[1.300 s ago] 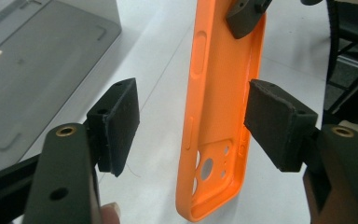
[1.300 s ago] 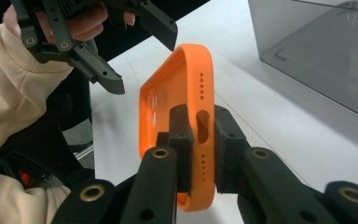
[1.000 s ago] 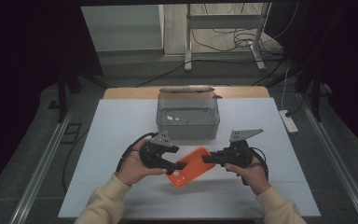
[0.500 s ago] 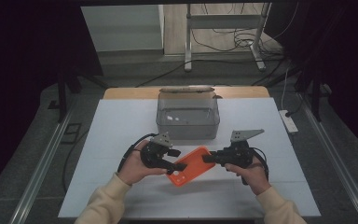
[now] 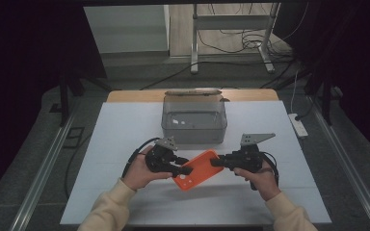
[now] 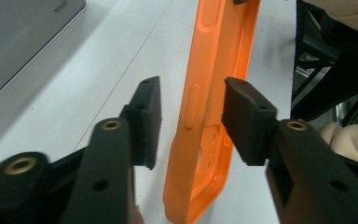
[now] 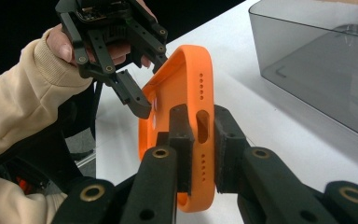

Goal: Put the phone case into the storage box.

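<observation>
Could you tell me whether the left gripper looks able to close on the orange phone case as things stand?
Probably yes: the phone case already stands between the left gripper's closing, not yet touching pads, nothing between.

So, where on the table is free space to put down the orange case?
The white table is bare left of the grey container, right of it, and along the near edge. The middle is crowded: the left gripper, orange case and right gripper.
</observation>
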Demonstrator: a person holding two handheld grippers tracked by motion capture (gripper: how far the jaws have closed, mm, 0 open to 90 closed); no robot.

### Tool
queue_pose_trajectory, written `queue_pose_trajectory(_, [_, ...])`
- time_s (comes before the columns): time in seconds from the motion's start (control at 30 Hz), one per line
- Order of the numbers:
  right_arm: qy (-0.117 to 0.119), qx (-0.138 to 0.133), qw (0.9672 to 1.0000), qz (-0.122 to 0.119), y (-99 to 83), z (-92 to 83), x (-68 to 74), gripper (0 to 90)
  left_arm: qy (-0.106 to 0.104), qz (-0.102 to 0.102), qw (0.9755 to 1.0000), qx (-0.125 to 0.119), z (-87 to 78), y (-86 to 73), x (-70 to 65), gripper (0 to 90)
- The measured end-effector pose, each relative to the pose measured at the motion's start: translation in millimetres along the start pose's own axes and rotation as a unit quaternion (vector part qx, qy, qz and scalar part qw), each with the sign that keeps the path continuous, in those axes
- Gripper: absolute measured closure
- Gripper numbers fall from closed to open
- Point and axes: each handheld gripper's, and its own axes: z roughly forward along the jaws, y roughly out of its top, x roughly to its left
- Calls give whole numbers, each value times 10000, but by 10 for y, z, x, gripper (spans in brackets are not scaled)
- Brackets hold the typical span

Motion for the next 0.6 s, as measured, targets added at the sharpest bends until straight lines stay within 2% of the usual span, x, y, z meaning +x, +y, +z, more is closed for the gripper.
queue_pose_trajectory(0.23, [0,-102,9999,29,1,-22,-9,799,-24,-78,9999,-67,-13,-3,11,625])
queue_pose_trajectory(0.47, [-3,-134,9999,-6,0,-23,-10,798,-34,-125,9999,-22,-21,-9,22,735])
queue_pose_trajectory(0.6, [-18,-150,9999,-13,-3,-22,-11,798,-15,-133,9999,-28,-31,-8,18,761])
